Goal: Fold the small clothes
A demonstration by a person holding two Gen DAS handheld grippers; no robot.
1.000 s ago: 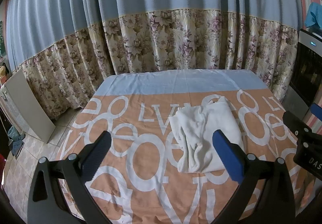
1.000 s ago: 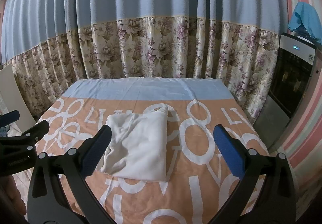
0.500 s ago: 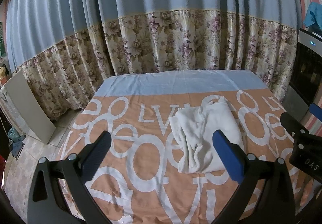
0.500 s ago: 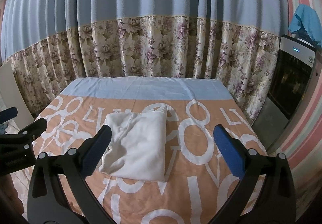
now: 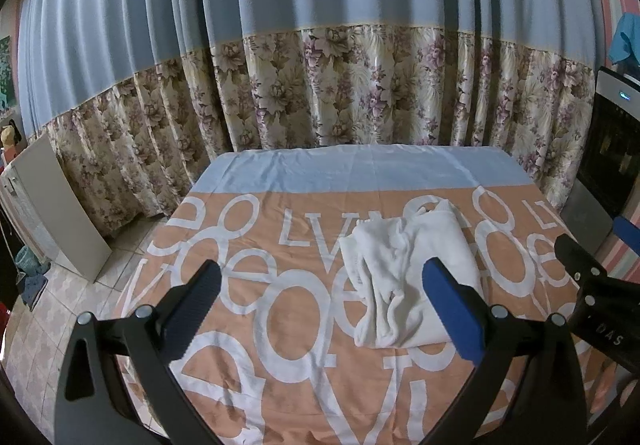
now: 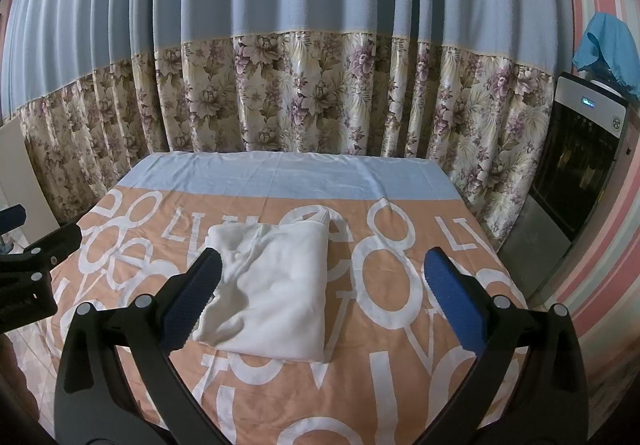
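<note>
A white folded garment [image 5: 404, 277] lies on the orange table cover with white letters [image 5: 280, 329]; it also shows in the right wrist view [image 6: 276, 289]. My left gripper [image 5: 324, 309] is open and empty, held above the table's near side, with the garment behind its right finger. My right gripper [image 6: 324, 305] is open and empty, held above the near side with the garment between and beyond its fingers. Each gripper shows at the edge of the other's view, the right one [image 5: 592, 285] and the left one [image 6: 32, 265].
A blue and floral curtain [image 6: 304, 93] hangs behind the table. A dark appliance [image 6: 576, 173] with a blue cloth [image 6: 608, 49] on top stands at the right. A white board [image 5: 52, 213] leans at the left over a tiled floor [image 5: 52, 309].
Both grippers stay open and have drifted only slightly. The garment has not moved.
</note>
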